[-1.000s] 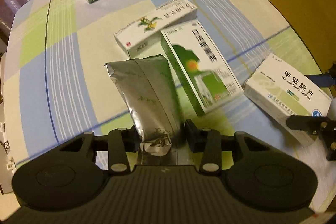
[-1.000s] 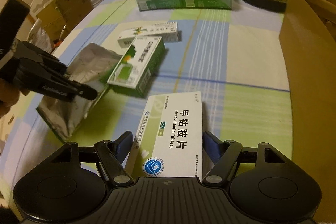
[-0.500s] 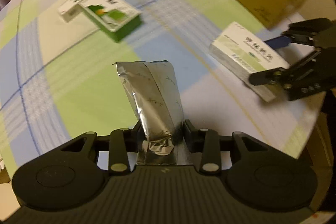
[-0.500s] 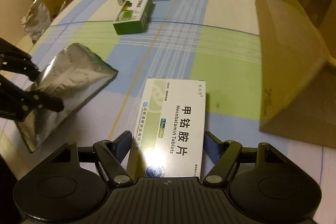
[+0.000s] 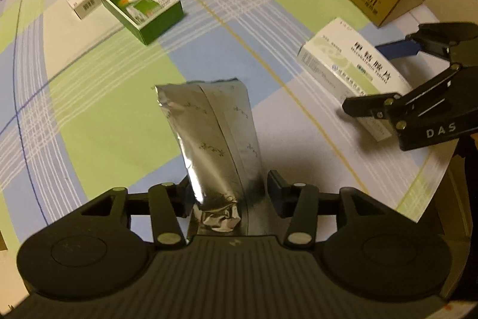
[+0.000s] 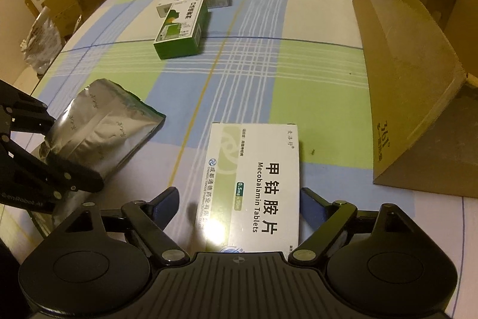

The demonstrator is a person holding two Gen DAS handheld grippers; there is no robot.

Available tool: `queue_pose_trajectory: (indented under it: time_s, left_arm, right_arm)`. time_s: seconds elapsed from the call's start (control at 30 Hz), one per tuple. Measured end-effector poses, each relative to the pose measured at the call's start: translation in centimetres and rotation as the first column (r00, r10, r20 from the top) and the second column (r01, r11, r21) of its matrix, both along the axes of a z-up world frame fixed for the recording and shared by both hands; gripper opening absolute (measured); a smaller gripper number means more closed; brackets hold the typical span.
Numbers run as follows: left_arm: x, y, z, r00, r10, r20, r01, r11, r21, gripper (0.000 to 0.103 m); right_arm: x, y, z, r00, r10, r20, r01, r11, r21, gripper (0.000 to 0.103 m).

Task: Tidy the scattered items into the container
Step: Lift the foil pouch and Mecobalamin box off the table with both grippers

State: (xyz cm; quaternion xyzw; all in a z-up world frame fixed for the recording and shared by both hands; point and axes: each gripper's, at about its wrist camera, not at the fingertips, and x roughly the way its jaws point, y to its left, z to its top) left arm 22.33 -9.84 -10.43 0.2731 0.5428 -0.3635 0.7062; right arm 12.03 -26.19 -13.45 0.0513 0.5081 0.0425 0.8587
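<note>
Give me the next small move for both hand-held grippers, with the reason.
Probably carry both toward the open brown cardboard box. The left hand-held gripper is clamped on the silver foil pouch, the right hand-held gripper brackets the white Mecobalamin tablet box, and neither item is in that box yet.

- My left gripper (image 5: 228, 187) pinches the foil pouch (image 5: 213, 136) by its near end.
- The Mecobalamin Tablets box (image 6: 254, 187) lies between my right gripper's (image 6: 239, 207) fingers.
- The cardboard box (image 6: 418, 73) stands to its right.
- Two medicine boxes (image 6: 182, 26) lie farther back.
</note>
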Motion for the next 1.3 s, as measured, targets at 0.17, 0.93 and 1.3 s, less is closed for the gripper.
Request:
queue_pose_trajectory:
  time_s: [0.17,0.93,1.3]
  left_arm:
    - [0.0,0.1,-0.5,1.000,-0.022,0.001,0.022,0.999,0.023,0.042]
    - [-0.5,0.0,-0.9,0.995,-0.097,-0.016,0.098,0.993,0.070,0.051]
    - [-0.4,1.1,-0.3,0.996,-0.092,-0.019,0.093,0.993,0.071,0.037]
  right_arm:
    - [0.3,-0.1,-0.2,1.000,0.010,-0.001,-0.010,1.000,-0.007,0.084]
    - [0.2,0.7,-1.1,0.999,0.039,0.000,-0.039,0.998,-0.055,0.083]
    - [-0.4,-0.2,-0.5,0.999,0.022,0.023,-0.022,0.999,-0.028,0.068]
